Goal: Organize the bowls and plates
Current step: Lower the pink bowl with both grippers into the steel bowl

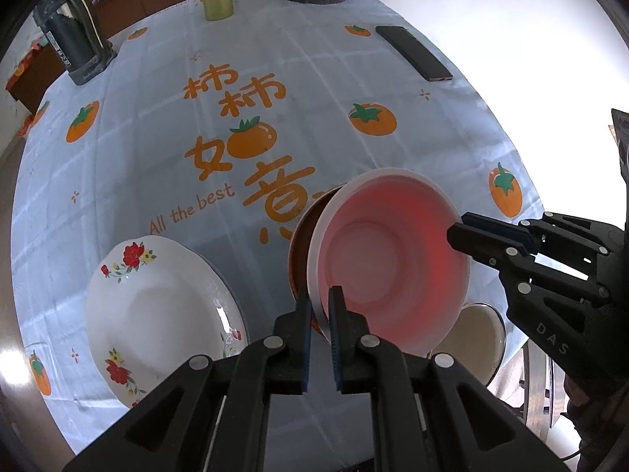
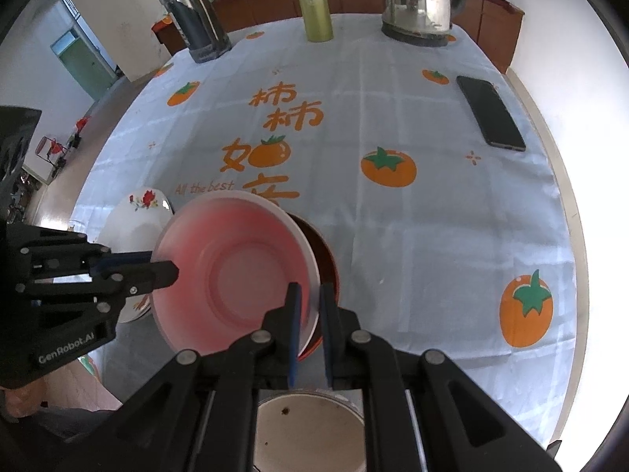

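A pink bowl [image 1: 393, 259] [image 2: 243, 271] with a white rim hangs tilted between both grippers. My left gripper [image 1: 319, 295] [image 2: 169, 269] is shut on its left rim and my right gripper [image 2: 309, 291] [image 1: 460, 228] is shut on its right rim. Just behind and under it sits an orange-brown bowl [image 1: 300, 244] [image 2: 324, 255], mostly hidden; I cannot tell whether the two touch. A white plate with red flowers [image 1: 157, 314] [image 2: 135, 212] lies to the left on the tablecloth. A metal bowl [image 1: 477, 334] [image 2: 306, 428] with a pale inside sits near the table's front edge, under my right gripper.
At the back of the table stand a dark jar [image 2: 192, 15], a green flask [image 2: 314, 4] and a steel kettle [image 2: 416, 4]. A black phone [image 2: 491, 114] [image 1: 412, 53] lies at the right, close to the table's edge [image 2: 566, 181].
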### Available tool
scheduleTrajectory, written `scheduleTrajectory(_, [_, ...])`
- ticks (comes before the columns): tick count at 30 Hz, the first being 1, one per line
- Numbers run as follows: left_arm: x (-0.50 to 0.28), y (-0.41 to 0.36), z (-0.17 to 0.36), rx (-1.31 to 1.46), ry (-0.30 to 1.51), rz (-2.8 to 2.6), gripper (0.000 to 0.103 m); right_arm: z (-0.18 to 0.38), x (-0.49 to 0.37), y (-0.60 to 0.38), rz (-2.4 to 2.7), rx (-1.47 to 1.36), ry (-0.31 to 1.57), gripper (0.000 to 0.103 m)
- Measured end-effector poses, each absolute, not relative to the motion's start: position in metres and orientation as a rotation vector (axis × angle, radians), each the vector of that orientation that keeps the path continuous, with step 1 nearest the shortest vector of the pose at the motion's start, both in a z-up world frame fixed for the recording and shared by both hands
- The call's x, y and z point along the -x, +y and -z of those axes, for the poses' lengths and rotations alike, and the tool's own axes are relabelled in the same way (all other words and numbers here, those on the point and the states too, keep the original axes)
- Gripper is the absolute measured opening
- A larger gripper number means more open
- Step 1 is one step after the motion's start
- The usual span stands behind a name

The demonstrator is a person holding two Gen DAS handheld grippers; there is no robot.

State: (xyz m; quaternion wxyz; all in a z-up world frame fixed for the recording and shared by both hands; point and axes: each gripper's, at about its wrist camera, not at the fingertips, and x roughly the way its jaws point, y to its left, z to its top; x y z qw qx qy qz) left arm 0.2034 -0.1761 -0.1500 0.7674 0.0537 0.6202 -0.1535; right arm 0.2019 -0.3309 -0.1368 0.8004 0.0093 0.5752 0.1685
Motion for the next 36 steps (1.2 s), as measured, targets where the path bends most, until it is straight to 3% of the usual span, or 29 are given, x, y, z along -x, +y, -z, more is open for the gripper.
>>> scheduleTrajectory(36, [-0.207,-0.175,0.169,-0.106,1.397,0.328,0.011,0.149,-0.212,-0.325,-0.368,0.023,1.285,0.010])
